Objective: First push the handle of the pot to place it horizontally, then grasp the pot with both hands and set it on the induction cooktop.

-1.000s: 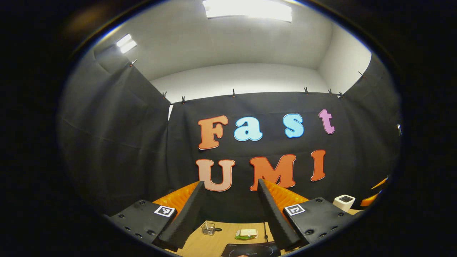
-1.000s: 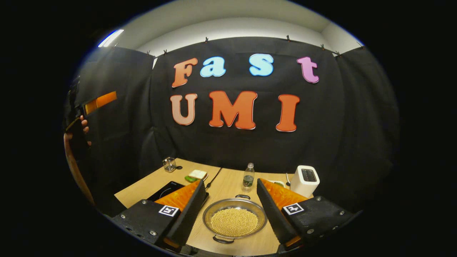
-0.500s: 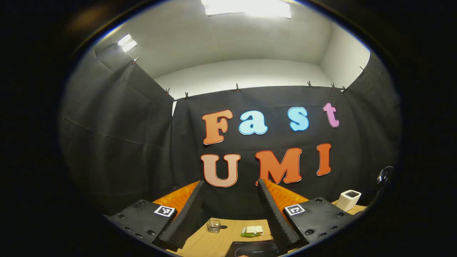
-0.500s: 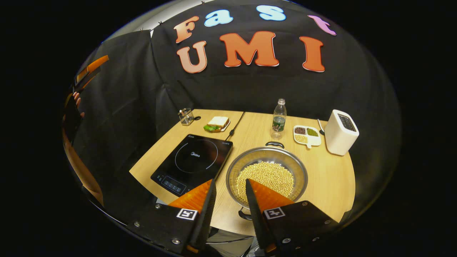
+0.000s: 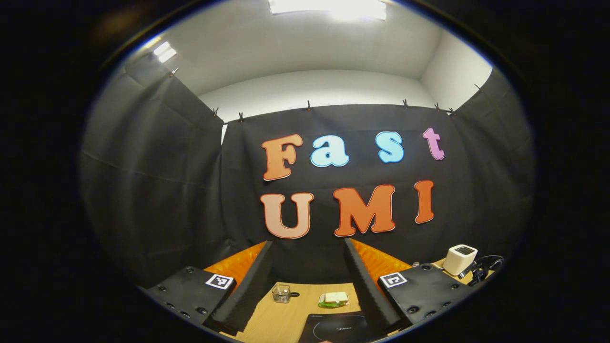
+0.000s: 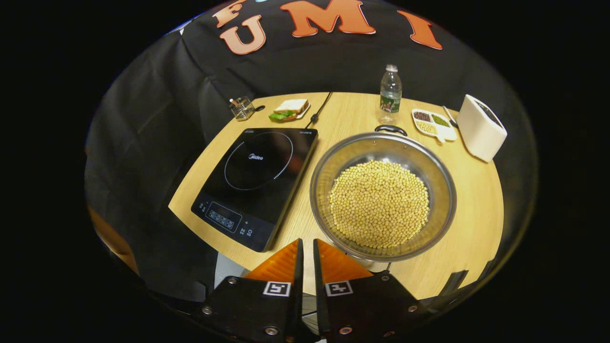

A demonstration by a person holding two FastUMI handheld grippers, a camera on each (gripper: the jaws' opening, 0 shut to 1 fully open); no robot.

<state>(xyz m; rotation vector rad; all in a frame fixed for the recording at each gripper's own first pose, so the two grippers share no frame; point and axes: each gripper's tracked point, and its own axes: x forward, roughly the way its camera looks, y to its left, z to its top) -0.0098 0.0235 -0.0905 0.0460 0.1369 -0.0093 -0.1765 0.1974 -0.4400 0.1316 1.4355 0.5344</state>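
A wide steel pot (image 6: 381, 190) full of yellow beans stands on the wooden table (image 6: 476, 228), right of the black induction cooktop (image 6: 257, 176). One black handle (image 6: 391, 128) sits on the pot's far side; the near side is behind my fingers. My right gripper (image 6: 305, 242) hovers above the table's near edge, left of the pot's near rim, shut with nothing in it. My left gripper (image 5: 307, 243) is held high and level, open and holding nothing, facing the back wall. Below it lies the cooktop's far edge (image 5: 338, 328).
Along the back of the table stand a glass jar (image 6: 242, 108), a sandwich on a plate (image 6: 288, 108), a water bottle (image 6: 391, 90), a divided dish of beans (image 6: 431, 123) and a white toaster (image 6: 481, 127). A cable (image 6: 319, 107) runs from the cooktop to the wall.
My right gripper has shut its fingers from wide open and tipped downward, so the table now lies below it. The left gripper has barely shifted.
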